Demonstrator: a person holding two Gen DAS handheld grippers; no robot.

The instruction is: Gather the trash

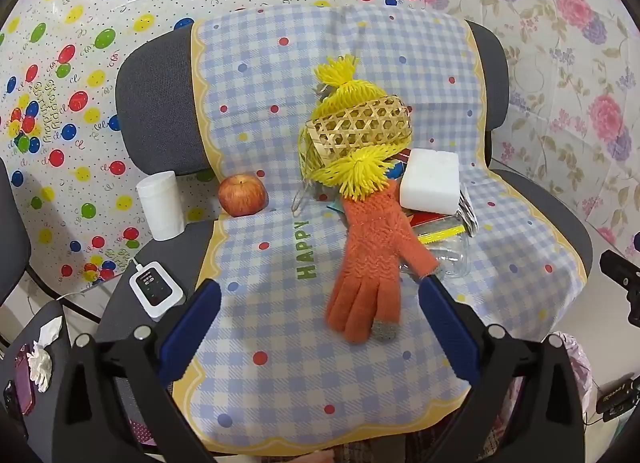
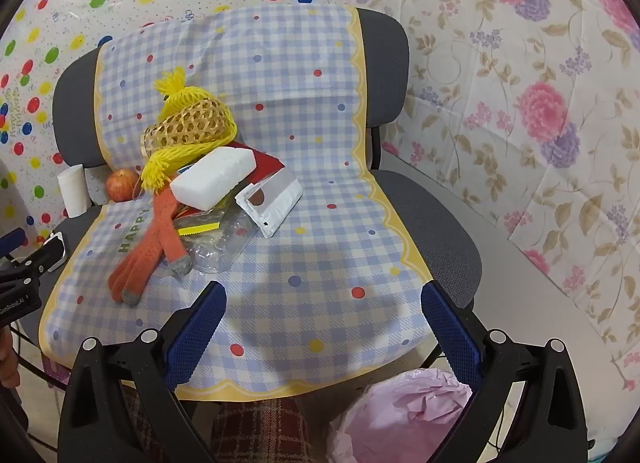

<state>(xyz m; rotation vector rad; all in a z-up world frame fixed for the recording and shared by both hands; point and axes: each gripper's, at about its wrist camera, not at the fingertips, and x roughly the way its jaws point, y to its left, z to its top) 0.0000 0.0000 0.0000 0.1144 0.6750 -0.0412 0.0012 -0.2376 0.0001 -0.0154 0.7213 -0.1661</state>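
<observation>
A pile lies on a chair covered by a blue checked cloth point(image 1: 280, 143). It holds an orange glove point(image 1: 370, 263), a yellow foam net point(image 1: 360, 173) around a woven bamboo basket point(image 1: 360, 129), a white foam block point(image 1: 430, 185), a crushed clear plastic bottle point(image 2: 224, 241), a white wrapper point(image 2: 274, 199) and red and yellow packets point(image 2: 198, 227). My left gripper point(image 1: 320, 295) is open, above the seat front, with the glove's fingers between its blue pads. My right gripper point(image 2: 322, 301) is open over bare cloth, right of the pile.
A red apple point(image 1: 242, 195), a white cup point(image 1: 160, 205) and a white charger point(image 1: 156, 289) sit at the chair's left side. A pink bag-lined bin point(image 2: 404, 415) stands below the seat's front right. Patterned plastic sheets cover the walls behind.
</observation>
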